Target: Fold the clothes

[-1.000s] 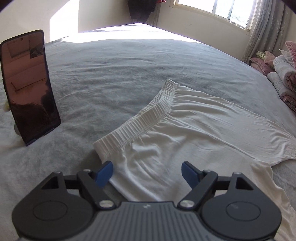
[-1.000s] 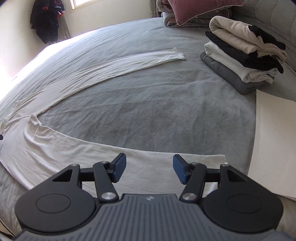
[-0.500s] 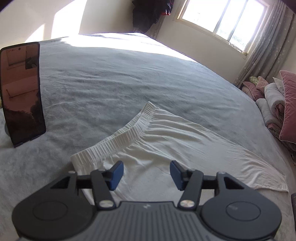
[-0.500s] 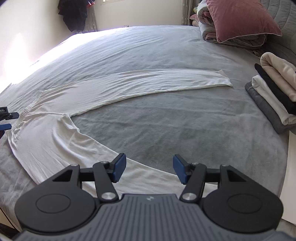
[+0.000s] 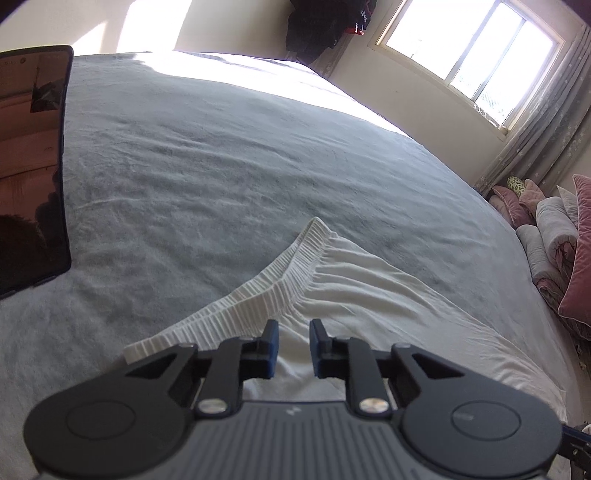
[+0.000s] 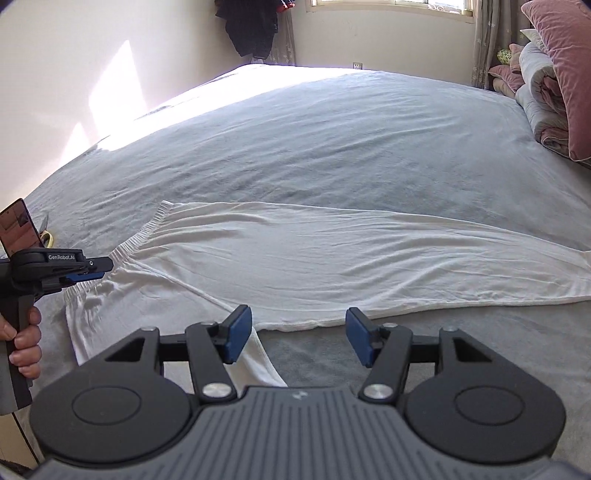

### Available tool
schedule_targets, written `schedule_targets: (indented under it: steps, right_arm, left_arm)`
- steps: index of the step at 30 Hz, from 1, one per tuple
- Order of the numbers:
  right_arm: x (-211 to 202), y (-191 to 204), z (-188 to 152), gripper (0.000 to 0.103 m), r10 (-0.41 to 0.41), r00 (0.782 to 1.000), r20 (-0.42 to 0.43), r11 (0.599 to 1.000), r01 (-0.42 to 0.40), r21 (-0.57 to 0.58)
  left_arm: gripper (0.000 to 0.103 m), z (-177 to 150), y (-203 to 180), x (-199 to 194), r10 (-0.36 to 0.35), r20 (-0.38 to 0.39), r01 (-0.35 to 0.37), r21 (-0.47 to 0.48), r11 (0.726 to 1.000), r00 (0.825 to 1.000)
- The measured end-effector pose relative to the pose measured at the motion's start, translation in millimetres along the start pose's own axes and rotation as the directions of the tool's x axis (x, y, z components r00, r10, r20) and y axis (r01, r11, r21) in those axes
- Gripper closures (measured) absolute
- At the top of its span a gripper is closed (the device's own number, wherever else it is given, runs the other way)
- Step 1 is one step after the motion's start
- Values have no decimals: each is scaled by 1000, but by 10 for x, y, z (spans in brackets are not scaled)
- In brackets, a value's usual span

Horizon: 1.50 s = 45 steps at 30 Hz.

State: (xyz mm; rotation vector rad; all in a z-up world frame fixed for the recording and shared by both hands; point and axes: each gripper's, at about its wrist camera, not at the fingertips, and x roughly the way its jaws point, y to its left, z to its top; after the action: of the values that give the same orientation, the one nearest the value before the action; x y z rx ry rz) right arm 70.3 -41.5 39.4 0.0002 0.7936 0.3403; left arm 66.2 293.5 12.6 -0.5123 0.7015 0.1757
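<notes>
White long pants (image 6: 314,258) lie spread on the grey bed (image 6: 332,140), with the ribbed waistband (image 5: 266,291) at the left and one leg running off to the right. My left gripper (image 5: 293,339) sits at the waistband's near end; its jaws are closing with white fabric between them and a narrow gap still showing. The right wrist view shows the left gripper (image 6: 107,264) from the side, tip at the waistband. My right gripper (image 6: 299,332) hangs open over the inner edge where the two legs part, with nothing held.
A dark phone (image 5: 29,166) stands upright on the bed at the left, near the waistband. Rolled bedding and pink pillows (image 6: 554,74) are piled at the right. A person's hand (image 6: 22,343) holds the left gripper's handle. Dark clothes (image 6: 255,26) hang by the window.
The left jaws have narrowed from wide to a small gap over the waistband. The right gripper has swung left from the folded pile and far leg to the pants' fork, still open.
</notes>
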Motion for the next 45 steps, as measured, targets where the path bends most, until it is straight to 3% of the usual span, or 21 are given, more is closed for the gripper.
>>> schedule_targets:
  steps: [2, 5, 15, 22, 27, 30, 32, 37, 40, 43, 45]
  right_arm:
    - [183, 27, 83, 43, 23, 1000, -10, 1000, -24, -10]
    - [444, 77, 189, 43, 55, 998, -28, 998, -56, -28]
    - [1033, 173, 434, 43, 126, 991, -54, 982, -133, -133]
    - [1323, 222, 614, 42, 180, 983, -43, 950, -185, -252]
    - [1490, 267, 727, 37, 185, 981, -56, 937, -193, -292]
    - [1571, 295, 771, 36, 177, 982, -67, 929, -189, -317]
    - [1615, 311, 792, 36, 168, 983, -74, 926, -183, -330]
    - [1707, 346, 848, 34, 154, 984, -93, 919, -177, -353]
    - [1758, 375, 862, 34, 153, 983, -101, 915, -180, -362]
    - [1810, 403, 873, 34, 143, 984, -103, 912, -171, -373]
    - [1830, 415, 889, 34, 134, 986, -99, 912, -162, -376]
  left_arm:
    - [100, 7, -30, 23, 25, 32, -25, 13, 1000, 999]
    - [103, 31, -36, 53, 34, 60, -35, 16, 999, 998]
    - [103, 55, 58, 230, 1, 48, -4, 51, 999, 999]
    - [103, 89, 34, 271, -74, 30, 72, 70, 995, 997]
    - [102, 84, 23, 389, -74, -29, 76, 76, 994, 997]
    - [90, 80, 5, 410, -71, -48, 75, 92, 993, 996]
    - [73, 82, 3, 399, -82, -47, 86, 92, 992, 995]
    - [53, 94, -26, 326, -135, -36, 137, 79, 987, 990]
    - [45, 94, -85, 263, -206, -28, 207, 77, 975, 978]
    - [44, 82, -117, 251, -216, -25, 218, 85, 972, 976]
    - [62, 76, -95, 282, -196, -33, 198, 90, 976, 980]
